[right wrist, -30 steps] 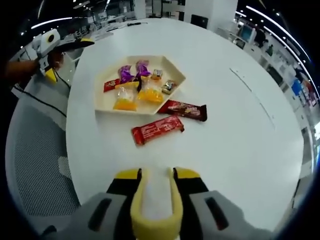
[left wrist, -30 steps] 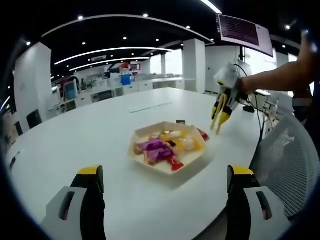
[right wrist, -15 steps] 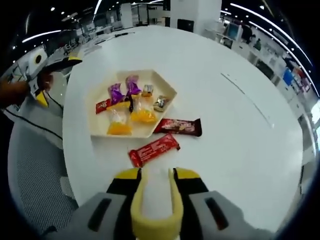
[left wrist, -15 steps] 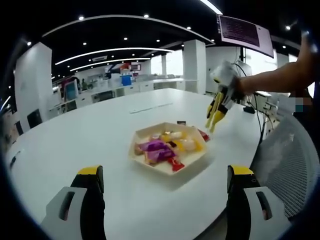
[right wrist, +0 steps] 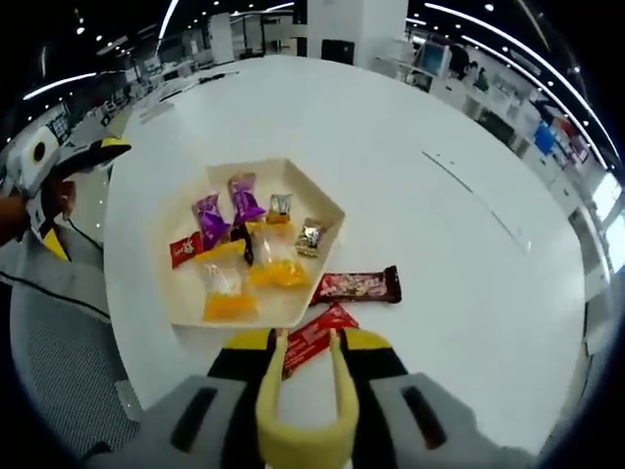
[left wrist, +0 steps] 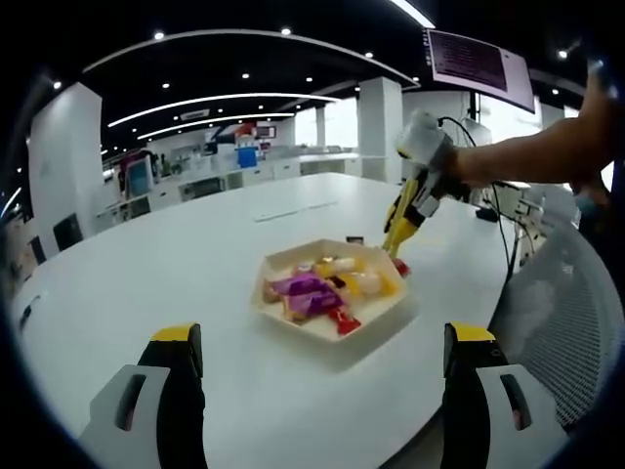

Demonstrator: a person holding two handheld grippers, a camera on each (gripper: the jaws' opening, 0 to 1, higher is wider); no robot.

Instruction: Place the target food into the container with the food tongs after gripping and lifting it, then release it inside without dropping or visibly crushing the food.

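Looking along my right gripper (right wrist: 304, 344), I see the yellow food tongs (right wrist: 303, 410) clamped between its jaws, tips only narrowly parted and holding nothing, poised just over the red rectangular foil-wrapped snack bar (right wrist: 317, 337). That bar lies on the round white table (right wrist: 469, 283) just outside the near edge of the cream hexagonal tray (right wrist: 322, 195), with a dark brown wrapped bar (right wrist: 354, 285) beside it, also outside the tray. I judge the red bar to be the target, since the tongs point straight at it. The tray is my landmark: it holds purple candies, orange jelly packs and a small red sweet.

My left gripper (left wrist: 317, 357) sits low on the tray's far side, jaws spread wide and empty, idle, I judge. In the left gripper view, the right gripper (left wrist: 402, 217) angles steeply down by the tray's edge, forearm outstretched.
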